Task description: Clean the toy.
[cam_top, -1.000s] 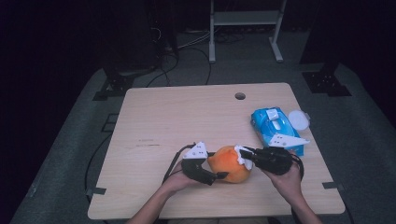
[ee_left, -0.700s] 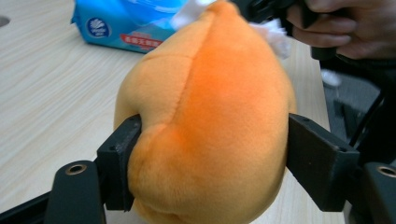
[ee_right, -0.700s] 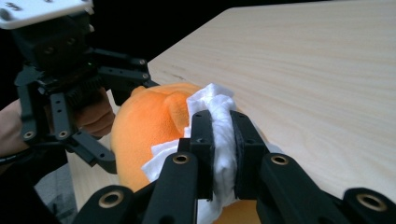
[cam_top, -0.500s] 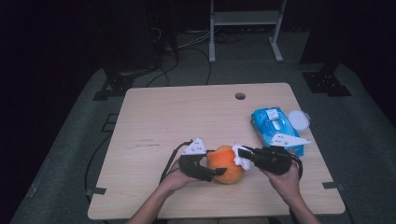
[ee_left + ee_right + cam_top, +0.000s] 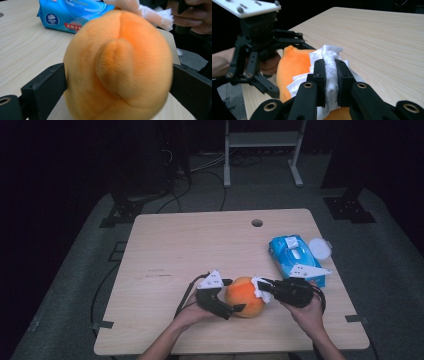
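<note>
Two grippers at lower centre | left gripper [image 5: 226, 296] jaws just opened wide around plush peach [image 5: 244, 296] — steady it | right gripper [image 5: 331, 65] clamped on white wipe [image 5: 329, 56] — rub gently.

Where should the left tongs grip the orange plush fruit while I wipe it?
Across its widest middle, coming level from the person's left, opposite the wipe. The plush fruit is round and soft, and the left tongs already straddle its sides there.
</note>
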A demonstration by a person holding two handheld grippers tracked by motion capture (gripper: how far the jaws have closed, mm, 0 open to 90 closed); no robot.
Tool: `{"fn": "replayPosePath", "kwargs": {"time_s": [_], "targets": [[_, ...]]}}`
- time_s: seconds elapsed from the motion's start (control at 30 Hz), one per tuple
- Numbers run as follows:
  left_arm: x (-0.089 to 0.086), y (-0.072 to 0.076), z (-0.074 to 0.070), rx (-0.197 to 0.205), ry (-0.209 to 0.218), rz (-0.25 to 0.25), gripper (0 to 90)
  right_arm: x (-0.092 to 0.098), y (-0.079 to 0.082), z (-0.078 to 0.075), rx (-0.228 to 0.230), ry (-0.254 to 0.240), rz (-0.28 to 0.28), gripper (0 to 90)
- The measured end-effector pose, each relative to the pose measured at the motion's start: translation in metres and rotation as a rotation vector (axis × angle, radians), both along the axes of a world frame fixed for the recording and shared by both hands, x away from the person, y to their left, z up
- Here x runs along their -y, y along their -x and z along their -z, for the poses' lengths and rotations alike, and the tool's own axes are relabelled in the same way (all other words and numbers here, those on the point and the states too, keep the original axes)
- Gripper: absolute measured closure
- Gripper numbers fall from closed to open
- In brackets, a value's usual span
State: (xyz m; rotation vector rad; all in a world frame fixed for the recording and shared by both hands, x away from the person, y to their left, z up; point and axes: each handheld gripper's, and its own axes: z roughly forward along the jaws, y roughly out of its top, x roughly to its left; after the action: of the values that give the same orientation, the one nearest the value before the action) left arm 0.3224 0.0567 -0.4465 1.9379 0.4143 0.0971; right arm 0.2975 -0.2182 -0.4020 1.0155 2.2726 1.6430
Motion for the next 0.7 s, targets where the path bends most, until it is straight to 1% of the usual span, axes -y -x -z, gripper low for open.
{"fn": "replayPosePath", "kwargs": {"time_s": [0.03, 0.07, 0.1, 0.13, 0.17, 0.23, 0.27, 0.3, 0.33, 0.37, 0.4, 0.43, 0.47, 0.5, 0.53, 0.57, 0.6, 0.63, 0.67, 0.7], "targets": [[0.003, 0.001, 0.000, 0.002, -0.008, -0.001, 2.8, 0.000, 0.000, 0.000, 0.000, 0.004, 0.001, 79.6], [0.005, 0.004, -0.001, 0.005, -0.019, -0.005, 5.9, 0.000, -0.001, 0.000, -0.002, 0.006, 0.002, 79.6], [0.005, 0.007, -0.007, 0.009, -0.035, -0.009, 11.6, 0.001, -0.001, 0.000, -0.005, 0.006, 0.004, 79.6], [0.005, 0.009, -0.011, 0.011, -0.042, -0.011, 17.3, 0.001, -0.001, -0.002, -0.009, -0.003, 0.007, 79.7], [0.004, 0.010, -0.016, 0.011, -0.049, -0.003, 21.1, 0.002, -0.002, -0.003, -0.006, -0.010, 0.006, 79.6], [-0.002, 0.011, -0.027, 0.007, -0.042, 0.008, 23.6, 0.002, 0.000, -0.007, 0.003, -0.033, 0.005, 79.7], [-0.005, 0.010, -0.030, -0.004, -0.046, 0.011, 24.0, 0.001, 0.001, -0.008, 0.015, -0.026, 0.005, 79.7], [-0.008, 0.009, -0.031, -0.009, -0.074, 0.003, 24.1, -0.001, 0.002, -0.008, 0.017, -0.021, 0.003, 79.6], [-0.008, 0.008, -0.028, -0.014, -0.092, -0.015, 24.2, -0.004, 0.001, -0.005, 0.009, -0.010, 0.003, 79.6], [-0.008, 0.006, -0.022, -0.036, -0.088, -0.020, 24.1, -0.007, 0.000, 0.000, 0.001, 0.012, 0.009, 79.7], [-0.008, 0.005, -0.019, -0.057, -0.073, -0.028, 24.0, -0.010, -0.001, 0.004, -0.008, 0.015, 0.013, 79.9], [-0.008, 0.005, -0.018, -0.061, -0.065, -0.039, 23.7, -0.012, -0.001, 0.006, -0.006, 0.014, 0.018, 80.0], [-0.006, 0.006, -0.019, -0.051, -0.067, -0.044, 23.5, -0.015, 0.001, 0.003, 0.009, 0.033, 0.024, 80.2], [-0.004, 0.008, -0.019, -0.036, -0.074, -0.045, 23.3, -0.017, 0.004, 0.000, 0.023, 0.037, 0.017, 80.2], [-0.002, 0.010, -0.019, -0.025, -0.074, -0.043, 23.2, -0.019, 0.007, -0.003, 0.025, 0.019, -0.006, 80.1], [0.002, 0.013, -0.017, -0.012, -0.083, -0.042, 23.0, -0.022, 0.010, -0.005, 0.034, 0.020, -0.023, 80.0], [0.004, 0.016, -0.016, 0.001, -0.094, -0.045, 22.5, -0.027, 0.014, -0.008, 0.057, 0.060, -0.029, 80.0], [0.004, 0.017, -0.015, 0.011, -0.095, -0.044, 22.4, -0.031, 0.016, -0.010, 0.093, 0.107, -0.032, 79.9], [0.003, 0.017, -0.015, 0.009, -0.090, -0.047, 22.4, -0.031, 0.016, -0.010, 0.097, 0.113, -0.032, 79.8], [0.001, 0.017, -0.015, 0.014, -0.088, -0.038, 22.4, -0.029, 0.014, -0.010, 0.092, 0.104, -0.031, 79.8]]}}
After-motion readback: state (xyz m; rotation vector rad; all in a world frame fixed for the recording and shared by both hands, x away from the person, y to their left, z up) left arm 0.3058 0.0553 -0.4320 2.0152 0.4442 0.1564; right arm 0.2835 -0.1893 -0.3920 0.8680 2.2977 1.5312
